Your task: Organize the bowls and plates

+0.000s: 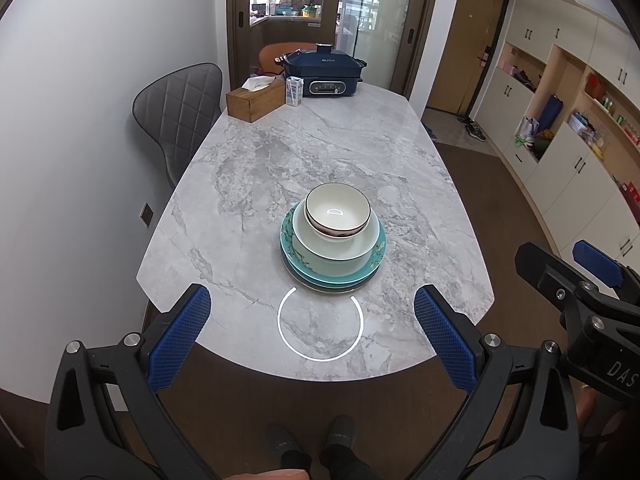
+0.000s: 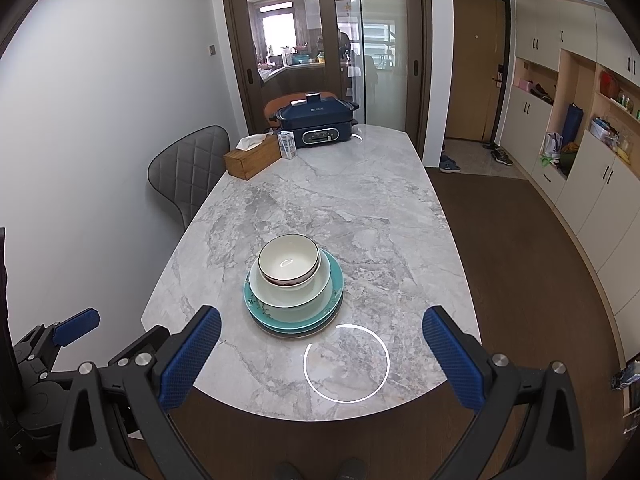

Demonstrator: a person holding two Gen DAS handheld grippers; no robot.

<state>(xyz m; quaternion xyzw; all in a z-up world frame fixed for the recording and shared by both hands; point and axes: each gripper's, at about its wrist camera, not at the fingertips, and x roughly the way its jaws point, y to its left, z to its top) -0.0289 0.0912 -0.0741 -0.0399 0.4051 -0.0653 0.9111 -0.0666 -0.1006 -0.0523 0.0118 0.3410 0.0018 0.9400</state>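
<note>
One stack stands near the front of the grey marble table [image 1: 320, 152] [image 2: 340, 208]. Its top piece is a small white bowl with a dark rim [image 1: 337, 210] [image 2: 289, 260]. Under that sits a larger white bowl [image 1: 340, 246] [image 2: 292, 296], then teal floral plates [image 1: 380, 252] [image 2: 338, 280] on a darker plate. My left gripper [image 1: 312, 324] is open, held back over the table's front edge with the stack ahead of it. My right gripper [image 2: 322, 348] is open too, with the stack ahead and a little left. Nothing is between either pair of fingers.
At the far end stand a dark blue electric cooker [image 1: 324, 72] [image 2: 316, 122], a wooden tissue box [image 1: 256, 98] [image 2: 252, 158] and a small carton [image 1: 294, 91] [image 2: 287, 144]. A grey quilted chair [image 1: 180, 112] [image 2: 192, 168] is left; cabinets [image 1: 568, 128] line the right wall.
</note>
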